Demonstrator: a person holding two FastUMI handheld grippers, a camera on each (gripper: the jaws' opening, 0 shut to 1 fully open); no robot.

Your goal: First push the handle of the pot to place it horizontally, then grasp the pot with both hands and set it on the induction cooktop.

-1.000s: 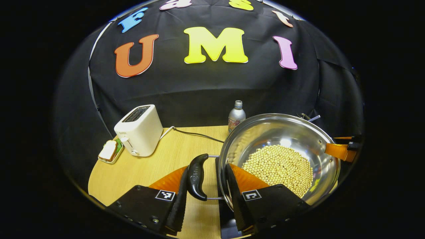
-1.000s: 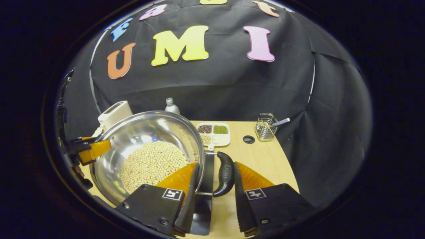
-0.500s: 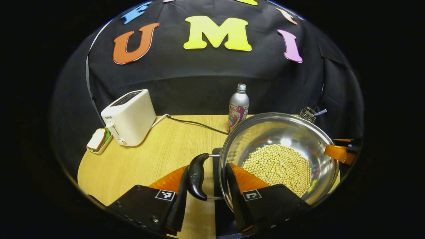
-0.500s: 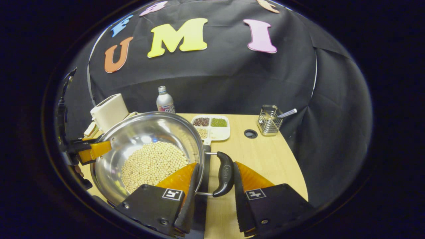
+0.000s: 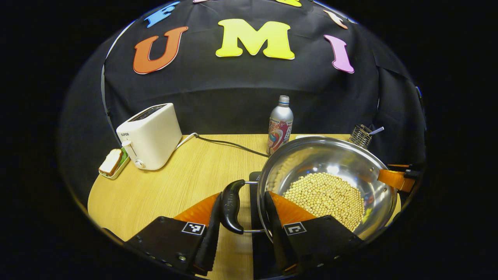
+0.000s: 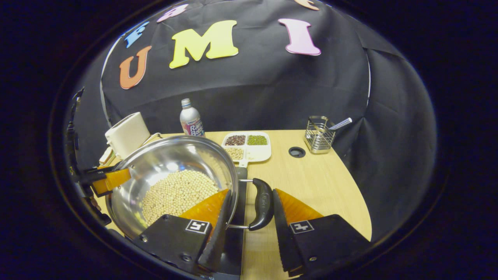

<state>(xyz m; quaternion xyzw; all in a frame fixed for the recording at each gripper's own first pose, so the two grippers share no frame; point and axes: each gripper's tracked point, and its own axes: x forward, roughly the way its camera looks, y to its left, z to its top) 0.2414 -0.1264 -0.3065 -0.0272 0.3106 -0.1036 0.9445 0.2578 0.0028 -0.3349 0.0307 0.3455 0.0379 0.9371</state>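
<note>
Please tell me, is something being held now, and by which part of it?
Yes. The pot of beans is held by its two side handles: the left gripper around the handle on its side, the right gripper around the opposite handle.

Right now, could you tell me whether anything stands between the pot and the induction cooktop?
Nothing visible does. The pot of beans sits directly over the black induction cooktop, its handles between the fingers of the left gripper and the right gripper.
</note>
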